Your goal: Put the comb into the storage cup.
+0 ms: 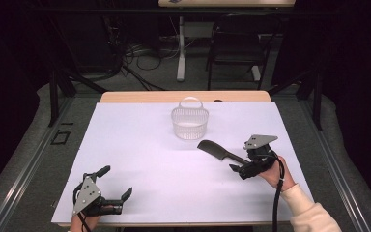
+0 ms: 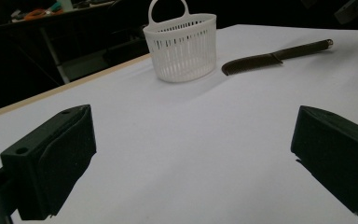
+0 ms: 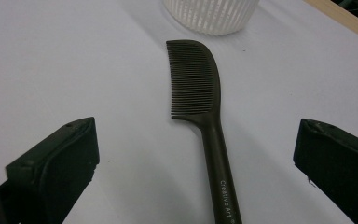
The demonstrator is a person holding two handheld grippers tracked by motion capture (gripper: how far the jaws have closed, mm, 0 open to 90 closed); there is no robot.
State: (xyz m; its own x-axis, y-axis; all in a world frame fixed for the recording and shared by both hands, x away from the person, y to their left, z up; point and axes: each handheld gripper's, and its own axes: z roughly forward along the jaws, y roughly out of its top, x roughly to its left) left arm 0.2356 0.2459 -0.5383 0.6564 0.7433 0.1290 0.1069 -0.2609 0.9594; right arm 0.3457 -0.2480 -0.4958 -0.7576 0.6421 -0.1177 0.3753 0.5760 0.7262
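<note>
A black comb [image 3: 205, 93] lies flat on the white table cover, teeth end toward a white slatted basket [image 1: 190, 122] with a hoop handle. My right gripper [image 3: 198, 140] is open, and the comb's handle runs between its jaws without touching either. In the high view this gripper [image 1: 242, 163] sits at the comb's [image 1: 217, 150] handle end, right of centre. My left gripper [image 1: 116, 181] rests open near the front left edge with nothing between its jaws. From the left gripper [image 2: 191, 135] view, the basket [image 2: 182, 46] and comb [image 2: 270, 57] lie far ahead.
The white cover [image 1: 140, 145] spans most of the table, with a bare wooden strip [image 1: 140, 96] along the far edge. Beyond it stand a dark chair [image 1: 236, 43] and a white table leg [image 1: 180, 48], with cables on the floor.
</note>
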